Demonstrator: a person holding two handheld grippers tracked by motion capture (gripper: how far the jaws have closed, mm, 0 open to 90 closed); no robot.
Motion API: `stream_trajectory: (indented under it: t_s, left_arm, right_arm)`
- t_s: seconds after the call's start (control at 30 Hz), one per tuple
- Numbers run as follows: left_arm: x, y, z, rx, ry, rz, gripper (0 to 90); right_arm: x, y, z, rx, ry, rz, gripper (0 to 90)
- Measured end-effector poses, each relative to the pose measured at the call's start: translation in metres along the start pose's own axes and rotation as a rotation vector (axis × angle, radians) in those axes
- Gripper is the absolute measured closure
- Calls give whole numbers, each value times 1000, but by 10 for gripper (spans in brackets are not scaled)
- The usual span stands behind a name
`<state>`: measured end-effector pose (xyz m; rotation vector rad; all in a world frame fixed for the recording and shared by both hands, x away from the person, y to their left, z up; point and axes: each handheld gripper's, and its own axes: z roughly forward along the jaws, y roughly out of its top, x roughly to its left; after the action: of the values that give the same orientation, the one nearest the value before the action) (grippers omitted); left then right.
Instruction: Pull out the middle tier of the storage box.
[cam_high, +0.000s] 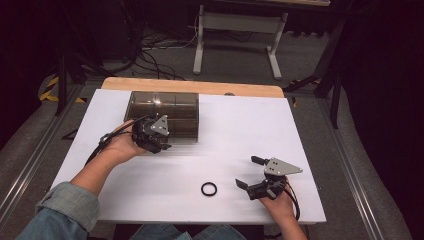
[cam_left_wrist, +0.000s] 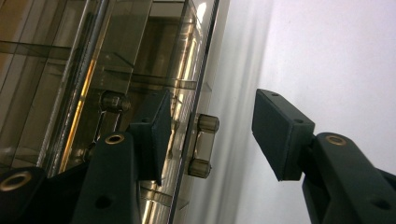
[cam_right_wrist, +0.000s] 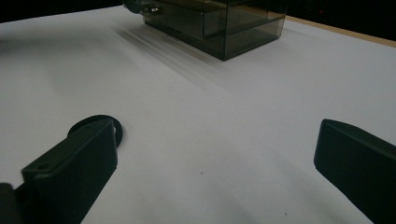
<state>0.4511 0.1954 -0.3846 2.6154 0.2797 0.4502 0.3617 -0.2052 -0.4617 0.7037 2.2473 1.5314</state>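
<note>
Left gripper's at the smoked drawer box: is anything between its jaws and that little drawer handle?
Nothing visible blocks it. In the left gripper view the left gripper already straddles the drawer handle on the smoked plastic drawer box; one pad sits beside the drawer front, the other is still clear of the handle, with bare white table behind.

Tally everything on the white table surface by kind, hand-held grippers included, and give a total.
Smoky clear drawer box: 1
Black ring: 1
Hand-held grippers: 2, the left hand-held gripper at the box's drawer handle, the right hand-held gripper near the ring
Total: 4
</note>
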Motion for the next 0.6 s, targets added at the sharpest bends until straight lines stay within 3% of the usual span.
stream_trajectory:
  t_s: [0.6]
  left_arm:
    - [-2,-1,11,73,37,39,591]
  right_arm:
    - [0,0,0,0,0,1,0]
